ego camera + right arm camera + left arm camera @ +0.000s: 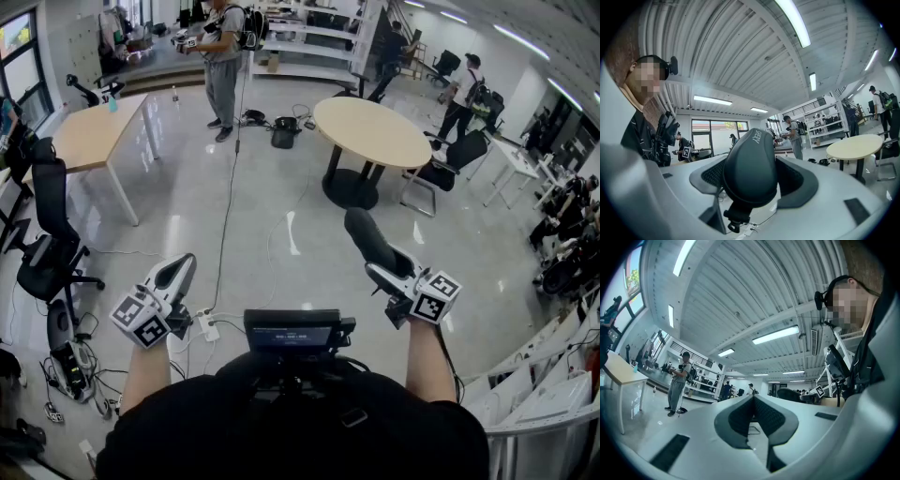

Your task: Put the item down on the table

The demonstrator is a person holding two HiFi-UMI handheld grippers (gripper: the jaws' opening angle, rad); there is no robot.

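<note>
My right gripper is shut on a black, oblong padded item that points up and away from me. In the right gripper view the item fills the space between the jaws of the right gripper, and its short stem hangs below. Held low at the left, my left gripper is shut and holds nothing; in its own view the pads of the left gripper meet. A round beige table stands ahead across the floor, also seen at the right as the round table.
A rectangular wooden table stands at the far left, with black office chairs beside it. A person with a backpack stands ahead. Cables and a power strip lie on the glossy floor near my feet. Chairs ring the round table.
</note>
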